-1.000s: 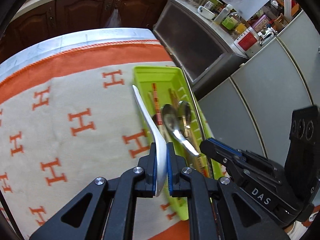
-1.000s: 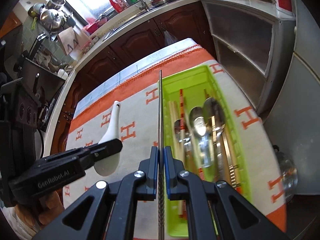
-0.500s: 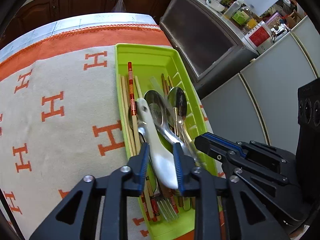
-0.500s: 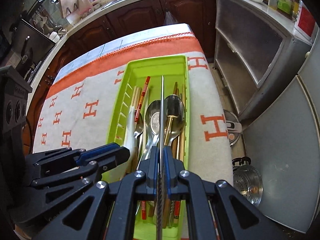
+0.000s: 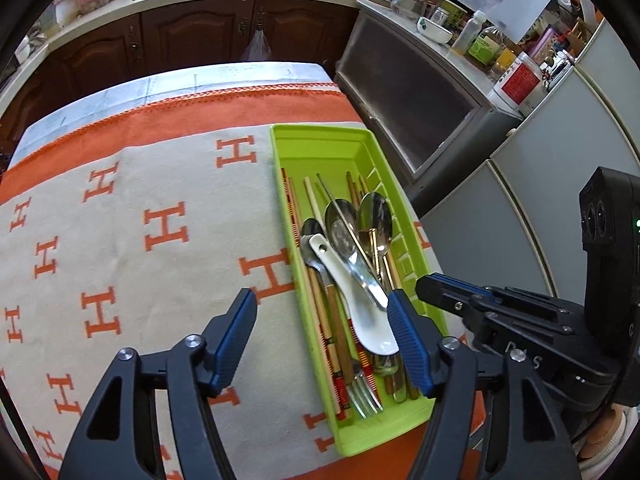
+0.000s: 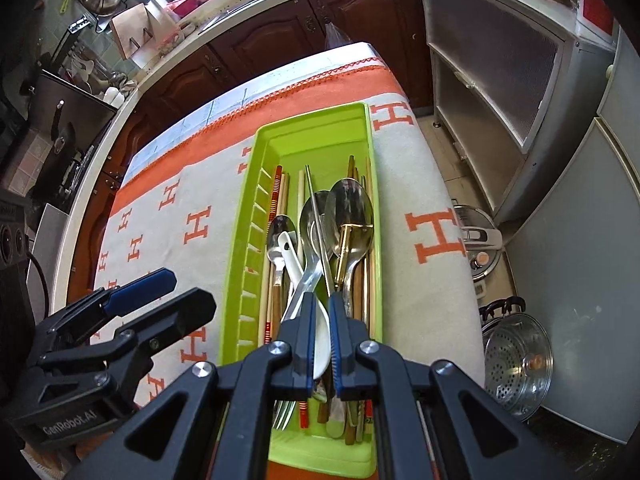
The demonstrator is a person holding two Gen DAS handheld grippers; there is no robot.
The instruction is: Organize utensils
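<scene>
**Utensil tray inspection: white spoon lying in tray, metal chopstick clamped**

Left tool [image 5: 322,320]: the jaws have just been opening and now stand wide apart, over the near end of the green tray [image 5: 280,184]. The white ceramic spoon [image 5: 352,292] lies in the tray between the two pads, its bowl just beside the right pad; neither pad presses on it. It rests slantwise on top of the other cutlery, handle pointing away toward the far left.

Right tool [image 6: 321,332]: the jaws are together, clamped on a thin metal chopstick [image 6: 316,216], which runs forward from the pads over the spoon bowls in the tray. In the left wrist view the same tool shows at the right edge, just beside the tray's right rim.

Tray contents, near to far: a fork [image 5: 366,398] with tines at the near end, several wooden and red-banded chopsticks [image 5: 292,216] along the left side, and three metal spoons [image 5: 374,216] with bowls toward the middle. The far third of the tray is bare.

The tray sits lengthwise near the right edge of the desk, on a cream and orange cloth [image 5: 132,208] patterned with letter H. Beyond the desk stand dark wooden cabinets [image 5: 192,36] under a kitchen worktop.
</scene>
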